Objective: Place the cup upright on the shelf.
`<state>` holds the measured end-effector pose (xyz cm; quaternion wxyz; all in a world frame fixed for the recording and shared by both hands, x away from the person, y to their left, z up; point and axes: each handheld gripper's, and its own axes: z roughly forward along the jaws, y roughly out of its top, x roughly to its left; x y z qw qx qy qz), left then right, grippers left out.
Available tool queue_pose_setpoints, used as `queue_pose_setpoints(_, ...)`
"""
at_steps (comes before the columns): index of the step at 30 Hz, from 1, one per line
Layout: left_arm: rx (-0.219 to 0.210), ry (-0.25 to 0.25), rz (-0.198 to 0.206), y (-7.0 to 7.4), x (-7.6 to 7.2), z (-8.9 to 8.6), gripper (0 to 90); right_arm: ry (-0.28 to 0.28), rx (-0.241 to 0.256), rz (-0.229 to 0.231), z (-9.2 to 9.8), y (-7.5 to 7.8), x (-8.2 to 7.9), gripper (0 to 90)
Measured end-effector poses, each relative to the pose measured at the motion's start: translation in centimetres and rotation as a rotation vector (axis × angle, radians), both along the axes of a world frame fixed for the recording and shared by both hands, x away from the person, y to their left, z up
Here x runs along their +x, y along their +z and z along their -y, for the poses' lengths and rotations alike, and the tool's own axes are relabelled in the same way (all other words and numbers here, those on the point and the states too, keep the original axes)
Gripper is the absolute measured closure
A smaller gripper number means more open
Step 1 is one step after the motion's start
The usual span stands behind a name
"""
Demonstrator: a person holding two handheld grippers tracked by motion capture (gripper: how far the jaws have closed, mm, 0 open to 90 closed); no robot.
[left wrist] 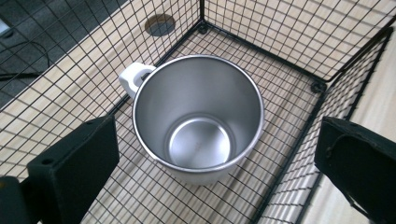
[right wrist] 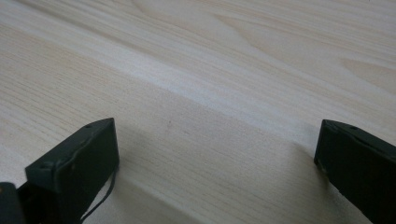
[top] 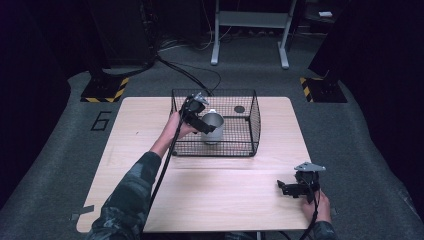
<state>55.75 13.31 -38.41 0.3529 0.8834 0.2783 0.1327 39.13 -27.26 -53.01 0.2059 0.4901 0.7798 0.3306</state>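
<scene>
My left gripper [top: 207,126] hangs inside the black wire basket [top: 255,120] at the far middle of the table [top: 220,200], jaws spread wide on either side of the steel mug [left wrist: 198,116], not touching it. The mug stands upright and empty on the basket floor, its white handle [left wrist: 133,77] toward the far side. My right gripper [top: 290,188] rests low over the bare near right tabletop, jaws wide apart.

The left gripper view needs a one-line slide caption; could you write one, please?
Open left gripper poised above an empty steel mug standing upright inside a black wire basket.
</scene>
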Motion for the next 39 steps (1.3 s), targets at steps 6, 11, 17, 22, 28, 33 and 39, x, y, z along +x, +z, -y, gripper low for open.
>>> queue_pose_setpoints(6,-0.020,0.007,0.031,1.3,-1.9,-0.8,0.1,0.000,-0.001,-0.002,0.0,0.0,0.0,0.0)
queue_pose_setpoints(11,-0.022,-0.001,0.051,1.9,-4.0,-1.5,0.1,0.001,-0.001,-0.003,0.0,0.0,0.0,0.0)
queue_pose_setpoints(17,-0.027,-0.009,0.074,2.1,-6.7,-2.7,0.1,0.001,-0.002,-0.002,0.0,0.0,0.0,0.0)
queue_pose_setpoints(22,-0.026,-0.008,0.096,1.9,-8.4,-3.8,0.1,0.001,-0.002,-0.002,0.0,0.0,0.0,0.0)
queue_pose_setpoints(28,-0.025,0.014,0.107,1.0,-11.4,-6.4,0.2,0.002,-0.004,0.000,0.0,0.0,0.0,0.0)
queue_pose_setpoints(33,-0.022,0.044,0.113,-0.6,-13.8,-8.5,0.2,0.001,-0.003,0.004,0.0,0.0,0.0,0.0)
queue_pose_setpoints(39,-0.029,0.105,0.101,-3.2,-16.2,-11.2,0.2,-0.003,-0.005,-0.001,-0.1,0.0,0.0,0.0)
